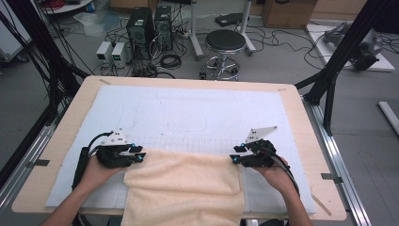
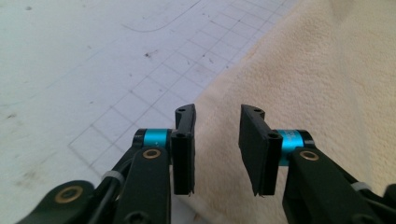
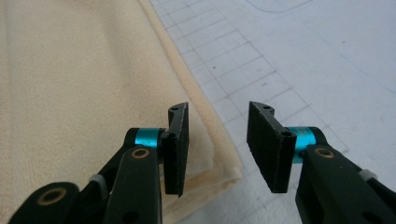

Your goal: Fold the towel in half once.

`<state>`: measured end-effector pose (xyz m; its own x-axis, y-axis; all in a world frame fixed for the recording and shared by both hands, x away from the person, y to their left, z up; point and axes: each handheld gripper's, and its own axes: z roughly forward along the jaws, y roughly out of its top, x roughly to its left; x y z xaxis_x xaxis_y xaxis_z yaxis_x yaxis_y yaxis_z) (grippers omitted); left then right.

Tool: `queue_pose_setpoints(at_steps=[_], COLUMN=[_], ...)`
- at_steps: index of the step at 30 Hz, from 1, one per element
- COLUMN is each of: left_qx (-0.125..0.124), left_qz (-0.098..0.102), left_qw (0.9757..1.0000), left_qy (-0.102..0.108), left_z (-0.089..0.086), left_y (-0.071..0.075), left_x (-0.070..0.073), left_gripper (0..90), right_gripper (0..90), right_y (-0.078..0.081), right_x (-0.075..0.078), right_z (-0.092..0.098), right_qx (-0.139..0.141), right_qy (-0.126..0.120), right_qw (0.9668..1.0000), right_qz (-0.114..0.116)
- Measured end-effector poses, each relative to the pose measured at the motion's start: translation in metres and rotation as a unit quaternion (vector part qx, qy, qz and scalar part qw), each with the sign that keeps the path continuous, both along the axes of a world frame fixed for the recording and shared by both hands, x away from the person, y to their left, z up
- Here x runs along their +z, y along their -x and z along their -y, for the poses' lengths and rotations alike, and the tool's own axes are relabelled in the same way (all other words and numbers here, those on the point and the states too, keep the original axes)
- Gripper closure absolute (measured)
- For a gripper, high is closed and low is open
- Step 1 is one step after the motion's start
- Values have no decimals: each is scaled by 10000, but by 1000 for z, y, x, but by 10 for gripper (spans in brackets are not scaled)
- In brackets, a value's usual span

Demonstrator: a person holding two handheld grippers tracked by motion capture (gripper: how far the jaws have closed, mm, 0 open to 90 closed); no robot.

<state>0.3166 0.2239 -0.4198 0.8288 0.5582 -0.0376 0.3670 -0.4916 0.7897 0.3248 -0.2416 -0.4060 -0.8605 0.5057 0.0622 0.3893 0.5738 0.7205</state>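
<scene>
Jaws on my left gripper [image 1: 139,155] and right gripper [image 1: 234,158] stand apart, empty, flanking the folded towel's [image 1: 183,181] far corners, ready to pinch them.

From the high view we look forward and down from above the person's side of the pale wooden table [image 1: 301,141], far enough back to take in its whole top, the white gridded mat [image 1: 188,113] and the workshop floor beyond. In the left gripper view we ride close behind the black two-jaw left gripper [image 2: 217,140], facing along its jaws, low over the mat. In the right gripper view we sit just as near behind the black two-jaw right gripper [image 3: 217,140]. All three views share the folded cream terry towel [image 1: 183,183] at the table's near edge: we meet its left corner [image 2: 303,93] and its right corner [image 3: 70,93]
</scene>
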Motion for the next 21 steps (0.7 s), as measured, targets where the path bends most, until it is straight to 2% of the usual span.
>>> queue_pose_setpoints(at_steps=[3, 4, 5, 7, 11, 13, 17, 21], left_qx=[-126, -164, -167, -137, -152, -136, -113, -204], left_qz=[-176, -182, -129, -57, -12, 10, 20, 120], left_qw=[9994, 9991, 9991, 9991, 9990, 9993, 9998, 9997], left_qy=[-280, -355, -376, -391, -411, -341, -136, -50], left_z=[9, 10, 11, 11, 9, 8, 2, -1], left_y=[-4, -5, -5, -4, 0, 2, 5, 17], left_x=[-10, -12, -11, -9, -6, -3, 4, 14], left_gripper=[655, 695, 713, 811, 890, 893, 895, 895], right_gripper=[559, 552, 551, 566, 729, 784, 802, 806], right_y=[2, 2, 3, 4, 4, 4, 6, 11], right_x=[0, 0, -1, -4, -12, -11, -2, 8], right_z=[-4, -6, -8, -13, -21, -21, -16, -14], right_qx=[170, 245, 310, 384, 469, 451, 452, 494], right_qy=[-129, -138, -89, 61, 333, 314, 114, -27], right_qw=[9998, 9996, 9994, 9992, 9982, 9984, 9989, 9988], right_qz=[-26, -56, -79, -113, -171, -131, 10, 56])
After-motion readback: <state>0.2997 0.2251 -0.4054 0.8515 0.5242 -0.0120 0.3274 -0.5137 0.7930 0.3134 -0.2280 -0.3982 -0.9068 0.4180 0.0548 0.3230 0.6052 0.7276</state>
